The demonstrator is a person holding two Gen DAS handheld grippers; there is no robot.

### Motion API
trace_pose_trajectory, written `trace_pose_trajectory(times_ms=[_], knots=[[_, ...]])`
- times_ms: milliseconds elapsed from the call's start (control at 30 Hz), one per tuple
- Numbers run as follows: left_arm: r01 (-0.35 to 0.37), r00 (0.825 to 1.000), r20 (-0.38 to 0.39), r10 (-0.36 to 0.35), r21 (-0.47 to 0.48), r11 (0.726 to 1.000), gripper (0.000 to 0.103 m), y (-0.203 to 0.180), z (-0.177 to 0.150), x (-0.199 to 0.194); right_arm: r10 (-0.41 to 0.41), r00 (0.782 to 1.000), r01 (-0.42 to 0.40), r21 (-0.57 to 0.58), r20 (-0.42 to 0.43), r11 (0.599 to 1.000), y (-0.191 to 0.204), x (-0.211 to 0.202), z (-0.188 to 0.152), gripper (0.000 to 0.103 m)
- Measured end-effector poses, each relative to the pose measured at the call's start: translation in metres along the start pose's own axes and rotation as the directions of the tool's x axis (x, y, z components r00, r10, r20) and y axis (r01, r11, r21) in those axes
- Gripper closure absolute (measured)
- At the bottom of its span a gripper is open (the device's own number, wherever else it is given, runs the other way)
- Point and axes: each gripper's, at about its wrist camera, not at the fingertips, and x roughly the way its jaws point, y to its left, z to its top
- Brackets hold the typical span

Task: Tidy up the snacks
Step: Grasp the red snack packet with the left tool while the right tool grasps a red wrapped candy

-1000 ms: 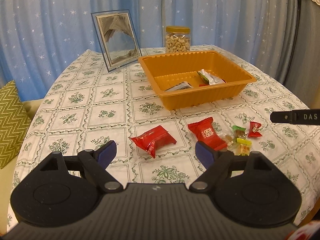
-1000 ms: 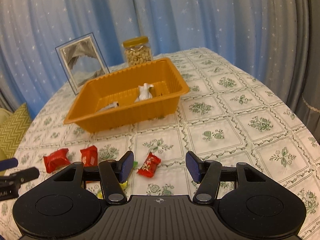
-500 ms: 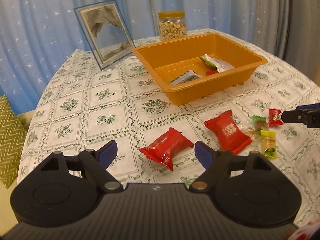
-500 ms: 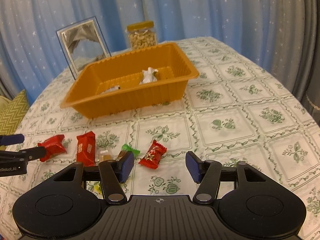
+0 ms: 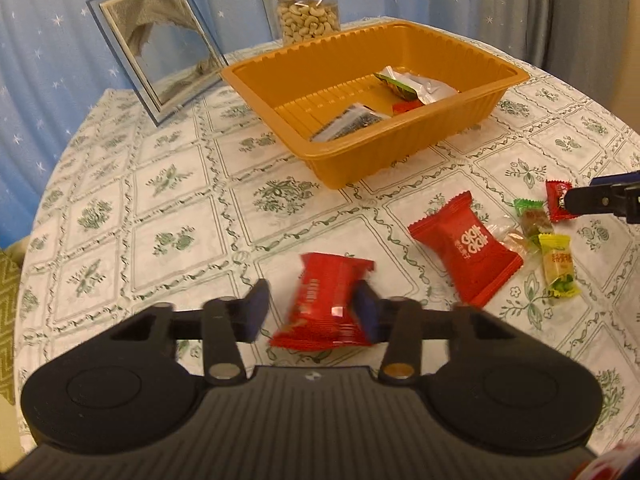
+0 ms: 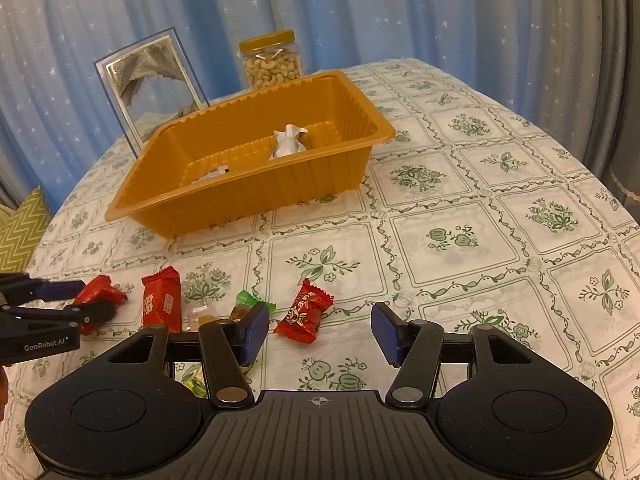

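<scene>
Two red packets in play on my left feed: one red snack pack (image 5: 328,304) sits between my left gripper (image 5: 310,314) pads, right pad touching it, left pad apart, jaws parted, not clamped. At 2 o'clock from it lies a second red pack (image 5: 466,250), small candies (image 5: 556,264) just beside. My right gripper (image 6: 316,332) hangs released, a small red candy (image 6: 304,312) between its pads, untouched. Orange tray (image 5: 400,148) at 12 o'clock holds a few wrappers; cashew jar (image 5: 307,12) and picture frame (image 5: 154,44) behind it.
</scene>
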Motion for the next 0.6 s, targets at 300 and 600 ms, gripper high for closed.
trace_pose_trajectory(times_ms=[300, 600], knots=[[0.009, 1.0, -0.007, -0.009, -0.055, 0.998, 0.077, -0.004, -0.001, -0.007, 0.001, 1.0, -0.001, -0.029, 0.012, 1.0, 0.007, 0.002, 0.001, 0.046], [0.028, 0.999, 0.024, -0.027, -0.078, 0.997, 0.078, -0.019, -0.003, -0.023, -0.007, 1.0, 0.007, -0.037, -0.011, 0.999, 0.009, 0.01, 0.002, 0.064]])
